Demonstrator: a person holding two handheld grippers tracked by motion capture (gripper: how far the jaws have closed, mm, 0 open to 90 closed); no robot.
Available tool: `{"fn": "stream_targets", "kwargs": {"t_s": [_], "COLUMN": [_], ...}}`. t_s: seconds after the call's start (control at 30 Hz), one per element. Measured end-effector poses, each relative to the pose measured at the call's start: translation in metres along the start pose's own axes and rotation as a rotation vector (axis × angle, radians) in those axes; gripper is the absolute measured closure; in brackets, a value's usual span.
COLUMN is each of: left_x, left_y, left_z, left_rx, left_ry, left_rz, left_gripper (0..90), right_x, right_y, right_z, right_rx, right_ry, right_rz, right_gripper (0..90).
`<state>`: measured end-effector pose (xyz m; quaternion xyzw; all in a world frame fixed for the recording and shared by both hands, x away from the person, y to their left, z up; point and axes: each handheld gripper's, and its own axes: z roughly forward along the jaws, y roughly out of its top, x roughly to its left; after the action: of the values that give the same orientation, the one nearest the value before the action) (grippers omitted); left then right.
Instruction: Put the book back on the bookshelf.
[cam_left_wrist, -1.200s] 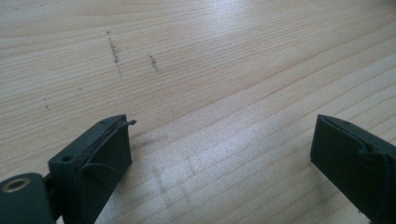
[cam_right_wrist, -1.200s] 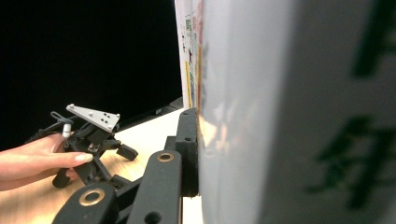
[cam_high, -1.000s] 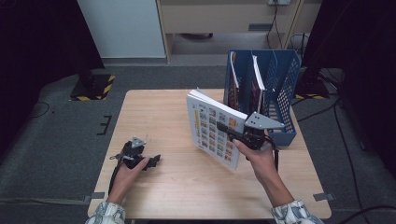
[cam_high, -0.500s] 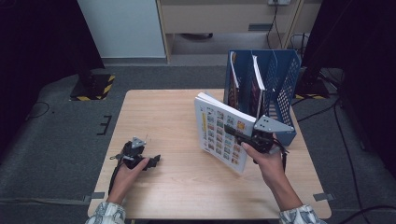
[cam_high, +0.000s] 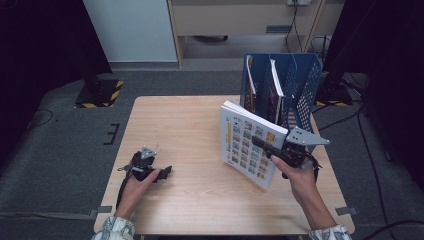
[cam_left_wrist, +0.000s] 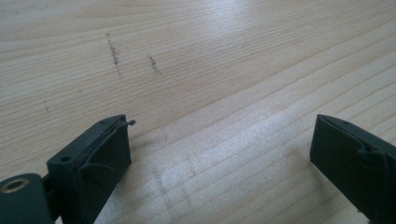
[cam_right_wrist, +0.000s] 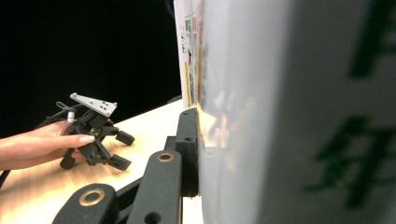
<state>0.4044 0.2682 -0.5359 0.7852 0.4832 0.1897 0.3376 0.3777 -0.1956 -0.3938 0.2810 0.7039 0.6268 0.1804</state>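
Both hand-held black two-jaw grippers, left (cam_high: 162, 173) and right (cam_high: 262, 145), carry grey three-cornered plates and black cables. Brass-coloured rivets dot the right one's linkage. The sleeve cuffs (cam_high: 114, 230) look pale and patterned, perhaps floral.

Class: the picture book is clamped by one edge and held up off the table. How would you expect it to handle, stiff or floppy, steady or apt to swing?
The book looks thin, yet stays flat in the right tool, so probably fairly stiff. Gripped at one edge, it may swing or slip.

The right tool (cam_high: 265, 146) has carried the book (cam_high: 245, 142) toward the file rack (cam_high: 305, 95).
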Motion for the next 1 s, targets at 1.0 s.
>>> {"fn": "stream_targets", "kwargs": {"t_s": [1.0], "left_x": [0.0], "left_y": [0.0], "left_z": [0.001], "left_rx": [-0.002], "left_ry": [0.006], "left_rz": [0.005], "left_gripper": [4.4], "right_x": [-0.018], "right_y": [-0.017], "right_z": [-0.055], "right_rx": [-0.007], "right_ry": [-0.075], "right_rz": [0.031], "right_gripper": [73.8]}}
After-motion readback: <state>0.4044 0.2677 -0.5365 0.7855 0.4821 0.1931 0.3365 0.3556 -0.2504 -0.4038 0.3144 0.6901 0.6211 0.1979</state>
